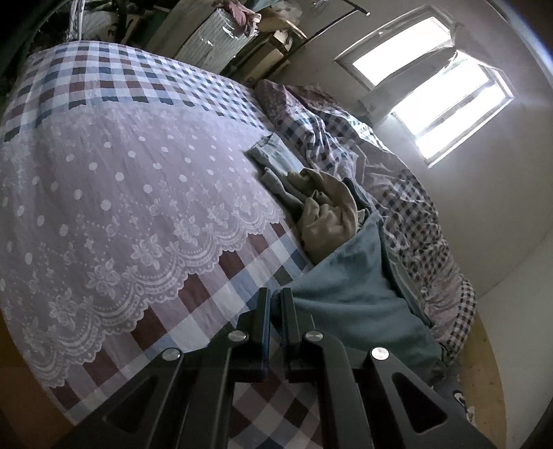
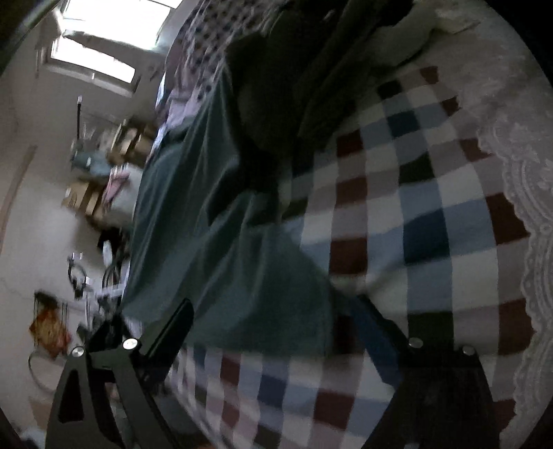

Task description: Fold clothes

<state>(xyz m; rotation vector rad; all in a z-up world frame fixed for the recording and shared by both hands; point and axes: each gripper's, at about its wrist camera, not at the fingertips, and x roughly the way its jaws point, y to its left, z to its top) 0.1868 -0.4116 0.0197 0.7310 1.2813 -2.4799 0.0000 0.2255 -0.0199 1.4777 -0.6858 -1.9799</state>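
A teal-blue garment (image 1: 349, 286) lies at the near edge of the bed, by a heap of beige (image 1: 328, 214) and grey-blue clothes (image 1: 273, 155). My left gripper (image 1: 275, 304) is shut on a corner of the teal garment, fingers nearly together. In the right wrist view the same teal garment (image 2: 214, 241) spreads over the checked bedspread (image 2: 414, 214). My right gripper (image 2: 273, 311) is open, its fingers wide apart on either side of the garment's near edge, close above the bed.
The bed carries a checked spread with a white lace cover (image 1: 114, 193). A rumpled checked quilt (image 1: 408, 207) lies along the wall side under a bright window (image 1: 432, 86). Boxes and clutter (image 1: 242, 31) stand beyond the bed. Wooden floor (image 1: 484, 366) shows beside it.
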